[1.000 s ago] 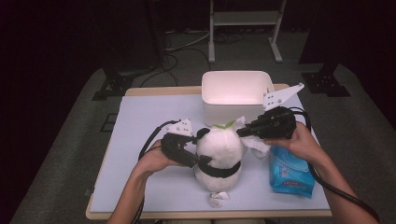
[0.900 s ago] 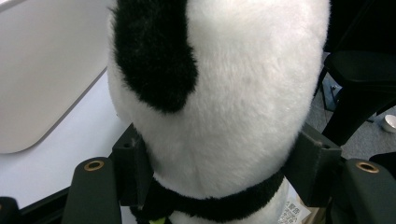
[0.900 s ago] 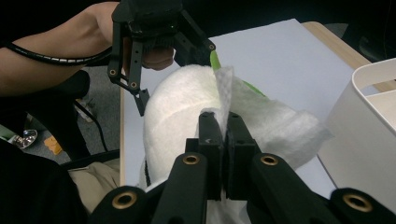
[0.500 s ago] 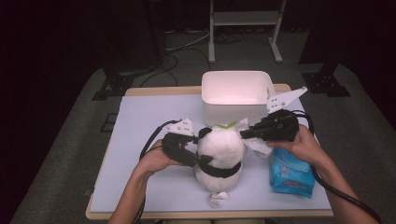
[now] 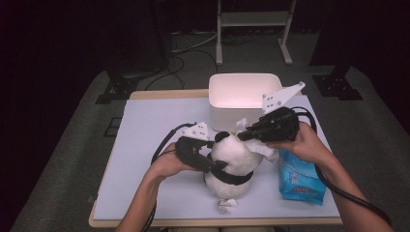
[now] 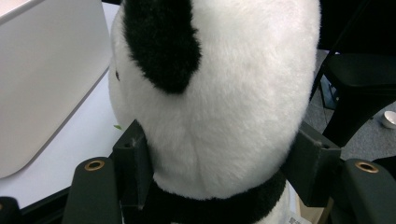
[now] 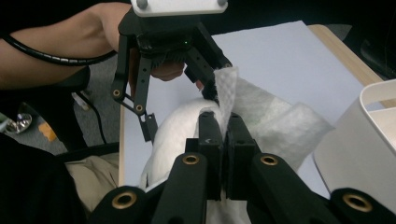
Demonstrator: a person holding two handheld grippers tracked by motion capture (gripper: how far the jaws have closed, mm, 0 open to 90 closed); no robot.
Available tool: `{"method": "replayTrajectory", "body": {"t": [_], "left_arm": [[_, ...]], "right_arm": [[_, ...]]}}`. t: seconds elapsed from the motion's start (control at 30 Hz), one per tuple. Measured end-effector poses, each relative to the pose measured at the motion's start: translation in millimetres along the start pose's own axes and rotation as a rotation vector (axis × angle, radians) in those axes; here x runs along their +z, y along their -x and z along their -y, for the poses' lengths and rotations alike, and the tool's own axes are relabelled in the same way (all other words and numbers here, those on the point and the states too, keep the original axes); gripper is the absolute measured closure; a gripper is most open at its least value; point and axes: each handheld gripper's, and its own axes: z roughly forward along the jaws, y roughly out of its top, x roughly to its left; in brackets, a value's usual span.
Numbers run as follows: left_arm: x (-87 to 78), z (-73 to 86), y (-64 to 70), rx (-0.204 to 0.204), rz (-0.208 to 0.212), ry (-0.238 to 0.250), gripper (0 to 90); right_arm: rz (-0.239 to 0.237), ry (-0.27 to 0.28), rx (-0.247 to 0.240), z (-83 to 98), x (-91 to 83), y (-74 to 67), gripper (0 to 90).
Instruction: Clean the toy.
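A black-and-white panda plush (image 5: 232,154) stands upright on the white table mat (image 5: 159,125). My left gripper (image 5: 220,169) comes in from the left and is shut on the panda (image 6: 224,93) at its neck, with one pad (image 6: 133,163) pressed into the fur on each side. My right gripper (image 5: 240,136) hovers just over the top of the panda's head, shut on a white wipe (image 7: 271,116). The wipe stands up between the closed jaws (image 7: 225,130) and drapes over the panda's head (image 7: 177,130).
A white bin (image 5: 212,96) stands just behind the panda at the back of the table. A blue pack of wipes (image 5: 300,181) lies to the panda's right, under my right forearm. Bare mat lies to the left.
My right gripper has risen slightly with the wipe still pinched in it. The left gripper and the panda have stayed put.
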Motion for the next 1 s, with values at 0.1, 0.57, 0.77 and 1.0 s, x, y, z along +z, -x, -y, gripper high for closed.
{"method": "replayTrajectory", "body": {"t": [0.1, 0.57, 0.77, 1.0], "left_arm": [[-0.4, 3.1, -2.0, -0.015, 0.002, 0.004, 33.9], [6.0, 5.4, -4.0, -0.037, 0.014, 0.014, 30.0], [8.8, 9.6, -4.9, -0.062, 0.023, 0.04, 19.6], [19.5, 20.0, -8.7, -0.103, 0.046, 0.026, 11.5]], "right_arm": [[-0.002, -0.022, 0.0, -2.3, 4.3, 2.3, 86.9], [0.012, -0.025, 0.063, 27.8, -3.7, 13.2, 87.2], [0.014, -0.023, 0.075, 33.9, -5.7, 14.0, 87.2], [0.024, -0.032, 0.081, 40.2, -10.0, 13.7, 87.2]]}}
